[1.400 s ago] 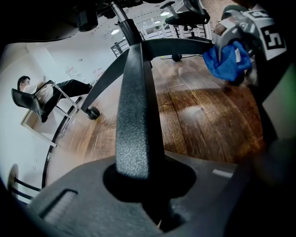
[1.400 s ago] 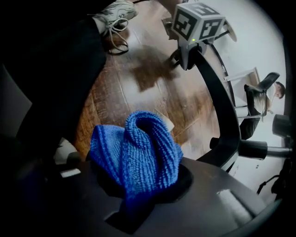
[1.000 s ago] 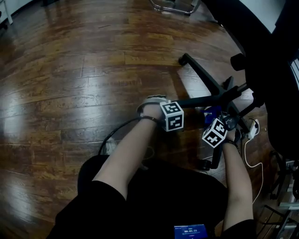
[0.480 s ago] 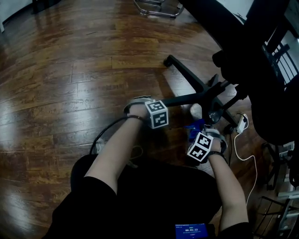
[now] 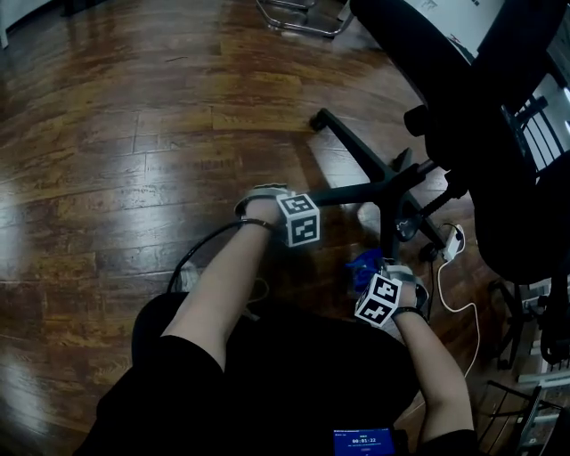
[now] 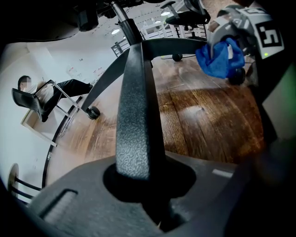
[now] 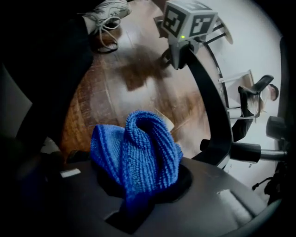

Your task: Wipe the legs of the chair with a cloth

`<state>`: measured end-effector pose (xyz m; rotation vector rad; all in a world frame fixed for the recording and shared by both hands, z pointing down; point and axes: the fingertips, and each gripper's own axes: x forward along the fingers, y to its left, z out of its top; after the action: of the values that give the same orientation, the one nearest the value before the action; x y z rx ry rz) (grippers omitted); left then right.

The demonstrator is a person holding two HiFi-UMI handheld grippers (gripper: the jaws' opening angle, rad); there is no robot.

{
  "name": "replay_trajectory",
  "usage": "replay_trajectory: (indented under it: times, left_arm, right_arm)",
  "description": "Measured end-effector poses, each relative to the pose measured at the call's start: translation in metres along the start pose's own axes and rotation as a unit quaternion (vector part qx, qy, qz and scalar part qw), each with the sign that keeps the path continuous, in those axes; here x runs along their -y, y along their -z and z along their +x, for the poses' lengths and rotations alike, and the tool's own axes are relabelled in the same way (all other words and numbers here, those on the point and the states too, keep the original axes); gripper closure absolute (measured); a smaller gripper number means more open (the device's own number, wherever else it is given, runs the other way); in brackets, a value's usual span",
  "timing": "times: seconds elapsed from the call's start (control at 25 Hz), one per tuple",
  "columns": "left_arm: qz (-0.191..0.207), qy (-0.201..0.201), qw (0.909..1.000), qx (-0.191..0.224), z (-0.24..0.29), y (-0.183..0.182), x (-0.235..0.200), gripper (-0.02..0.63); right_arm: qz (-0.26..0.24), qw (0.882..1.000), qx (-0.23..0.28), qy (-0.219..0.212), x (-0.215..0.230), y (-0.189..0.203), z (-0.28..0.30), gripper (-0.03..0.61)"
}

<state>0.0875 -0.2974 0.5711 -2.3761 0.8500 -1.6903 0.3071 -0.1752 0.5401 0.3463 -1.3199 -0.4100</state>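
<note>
The black office chair's star base [image 5: 403, 183] stands on the wood floor at the right. My left gripper [image 5: 313, 201] is shut on the tip of one chair leg [image 5: 352, 191], which fills the left gripper view [image 6: 135, 111] between the jaws. My right gripper [image 5: 369, 276] is shut on a bunched blue cloth [image 5: 362, 264], held low near my knees, apart from the near leg [image 5: 390, 239]. The cloth [image 7: 138, 150] bulges out of the jaws in the right gripper view and also shows in the left gripper view [image 6: 220, 57].
A white power strip [image 5: 454, 239] with its cord lies right of the base. A black cable [image 5: 207, 254] loops on the floor by my left arm. Another chair's metal frame [image 5: 298, 18] stands at the top. A seated person [image 6: 44, 92] is far off.
My right gripper has carried the blue cloth away from the chair's hub, down and toward my body. The left gripper keeps its hold on the leg.
</note>
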Motion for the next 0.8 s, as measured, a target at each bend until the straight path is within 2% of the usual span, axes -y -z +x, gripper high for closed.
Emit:
replay_trajectory:
  times: [0.28,0.4,0.48,0.56,0.68,0.8]
  left_arm:
    - [0.0,-0.006,1.0,0.003,0.0,-0.003,-0.001,0.555]
    - [0.001,-0.007,1.0,0.004,-0.001,-0.004,-0.001,0.555]
    - [0.002,-0.007,1.0,0.006,-0.001,-0.003,0.0,0.555]
    - [0.003,-0.006,0.9999,0.008,-0.001,-0.003,-0.001,0.555]
    - [0.002,-0.004,1.0,0.007,-0.001,0.0,-0.001,0.555]
    - [0.0,-0.001,1.0,0.004,0.0,0.002,0.001,0.555]
  right_arm:
    - [0.055,0.994,0.002,0.098,0.123,-0.012,0.024,0.495]
    - [0.064,0.989,0.0,0.136,0.153,-0.015,0.029,0.494]
    - [0.058,0.988,-0.013,0.145,0.154,-0.013,0.029,0.494]
    - [0.059,0.989,-0.015,0.133,0.144,-0.013,0.025,0.495]
    - [0.065,0.994,-0.003,0.092,0.109,-0.016,0.018,0.497]
    - [0.044,0.998,-0.002,0.047,0.056,-0.012,0.007,0.496]
